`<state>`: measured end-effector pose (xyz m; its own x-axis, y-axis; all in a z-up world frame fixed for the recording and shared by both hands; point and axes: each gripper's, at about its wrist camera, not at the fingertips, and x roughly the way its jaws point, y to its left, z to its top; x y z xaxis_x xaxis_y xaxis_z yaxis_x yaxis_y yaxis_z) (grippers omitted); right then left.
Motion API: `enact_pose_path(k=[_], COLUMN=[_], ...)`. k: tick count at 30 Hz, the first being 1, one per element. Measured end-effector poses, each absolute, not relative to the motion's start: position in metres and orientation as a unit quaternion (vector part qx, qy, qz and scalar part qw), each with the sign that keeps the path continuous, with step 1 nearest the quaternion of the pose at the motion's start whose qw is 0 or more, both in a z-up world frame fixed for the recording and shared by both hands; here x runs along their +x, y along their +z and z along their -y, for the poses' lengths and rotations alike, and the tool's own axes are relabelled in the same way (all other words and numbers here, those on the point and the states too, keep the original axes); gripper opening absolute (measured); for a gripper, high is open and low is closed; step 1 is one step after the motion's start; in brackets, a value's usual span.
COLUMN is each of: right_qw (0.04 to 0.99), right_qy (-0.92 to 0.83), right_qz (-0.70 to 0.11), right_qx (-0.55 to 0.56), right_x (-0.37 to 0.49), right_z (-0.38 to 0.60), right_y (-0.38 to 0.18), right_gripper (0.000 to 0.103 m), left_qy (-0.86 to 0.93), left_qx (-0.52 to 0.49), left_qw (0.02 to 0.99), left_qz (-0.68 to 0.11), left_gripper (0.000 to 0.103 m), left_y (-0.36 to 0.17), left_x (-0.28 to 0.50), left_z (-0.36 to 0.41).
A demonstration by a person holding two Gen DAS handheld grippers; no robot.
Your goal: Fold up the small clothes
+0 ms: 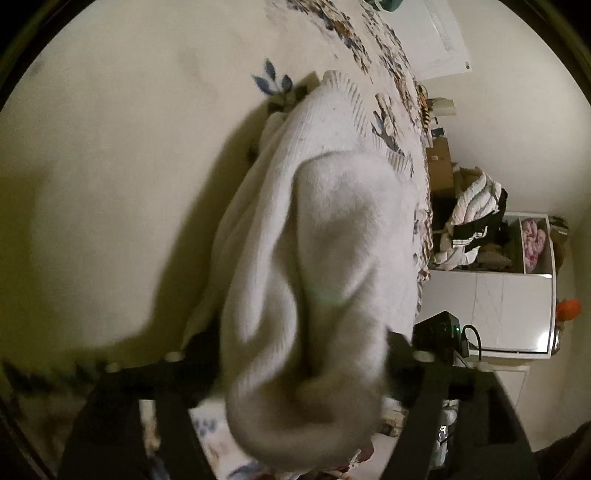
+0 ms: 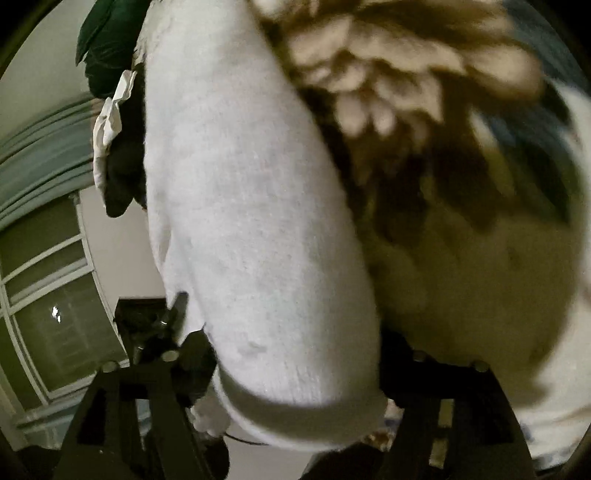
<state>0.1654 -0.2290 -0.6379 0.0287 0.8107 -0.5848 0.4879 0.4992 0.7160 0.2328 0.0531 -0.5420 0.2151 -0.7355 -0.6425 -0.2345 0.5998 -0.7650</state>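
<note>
A: What sits between the jaws of the left gripper (image 1: 306, 354)?

B: A white knit garment (image 1: 325, 229). A thick bundled end of it fills the gap between the two black fingers (image 1: 177, 369), bulging toward the camera, and the fingers press against it on both sides. So the jaws are clamped on the cloth.

A: And ahead of those jaws?

B: The garment stretches away from the fingertips, with a ribbed hem (image 1: 347, 92) at its far end. That far end lies on a cream bedspread (image 1: 110, 177) with blue and brown floral print. The near part looks lifted off the spread and casts a dark shadow to the left of the jaws.

A: Anything off to the side?

B: To the right of the left jaws, past the bed edge, there is a white cabinet (image 1: 506, 306) with a heap of clothes (image 1: 472, 225) on top, and a small black device (image 1: 439, 332) with a green light close by the right finger.

A: Now the right gripper (image 2: 299, 354).

B: Same story. The white garment (image 2: 240, 206) runs straight out between its fingers (image 2: 192, 354), and a banded edge (image 2: 295, 417) of the cloth wraps the gap close to the camera. The jaws are closed on it.

A: What lies beyond?

B: Right of the jaws, the floral spread (image 2: 461, 258), very blurred. Left of them, a window (image 2: 48, 314) with white frames, dark clothing (image 2: 118, 173) and something green (image 2: 110, 33) above it.
</note>
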Motion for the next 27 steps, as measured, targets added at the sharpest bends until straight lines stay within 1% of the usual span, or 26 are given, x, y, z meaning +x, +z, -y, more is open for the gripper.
enact_pose_path(k=[1,3,5,6,7,9,10,12,15,19,27], right_qw=[0.536,0.534,0.542,0.550,0.555,0.557,0.560,0.563,0.571,0.579,0.618], right_qy=[0.157,0.158,0.160,0.160,0.158,0.151,0.148,0.147,0.151,0.166,0.203], right_qz=[-0.679,-0.682,-0.683,-0.681,-0.678,-0.674,-0.670,-0.663,-0.655,-0.645,-0.627], right_qx=[0.477,0.474,0.462,0.456,0.455,0.461,0.464,0.471,0.472,0.470,0.429], right_x=[0.171,0.181,0.187,0.188,0.189,0.188,0.188,0.188,0.195,0.214,0.288], right_z=[0.224,0.223,0.214,0.210,0.208,0.207,0.207,0.205,0.196,0.198,0.189], right_y=[-0.640,-0.651,-0.651,-0.648,-0.645,-0.638,-0.633,-0.619,-0.589,-0.542,-0.427], right_gripper=[0.086,0.087,0.088,0.085,0.076,0.061,0.057,0.055,0.052,0.051,0.050], left_qy=[-0.192,-0.199,-0.202,-0.208,-0.207,-0.205,-0.203,-0.197,-0.187,-0.189,-0.197], left_qx=[-0.405,-0.411,-0.396,-0.388,-0.381,-0.376,-0.382,-0.391,-0.399,-0.401,-0.397], left_qw=[0.661,0.652,0.660,0.665,0.669,0.675,0.675,0.679,0.686,0.701,0.731], left_qz=[-0.602,-0.605,-0.606,-0.604,-0.604,-0.600,-0.598,-0.589,-0.579,-0.559,-0.519], left_gripper=[0.079,0.080,0.080,0.079,0.075,0.048,0.045,0.040,0.039,0.039,0.039], left_y=[-0.547,-0.552,-0.549,-0.545,-0.542,-0.534,-0.531,-0.518,-0.495,-0.447,-0.344], left_x=[0.241,0.248,0.250,0.250,0.247,0.244,0.242,0.238,0.238,0.247,0.298], left_z=[-0.051,-0.046,-0.042,-0.039,-0.038,-0.038,-0.039,-0.038,-0.035,-0.037,-0.054])
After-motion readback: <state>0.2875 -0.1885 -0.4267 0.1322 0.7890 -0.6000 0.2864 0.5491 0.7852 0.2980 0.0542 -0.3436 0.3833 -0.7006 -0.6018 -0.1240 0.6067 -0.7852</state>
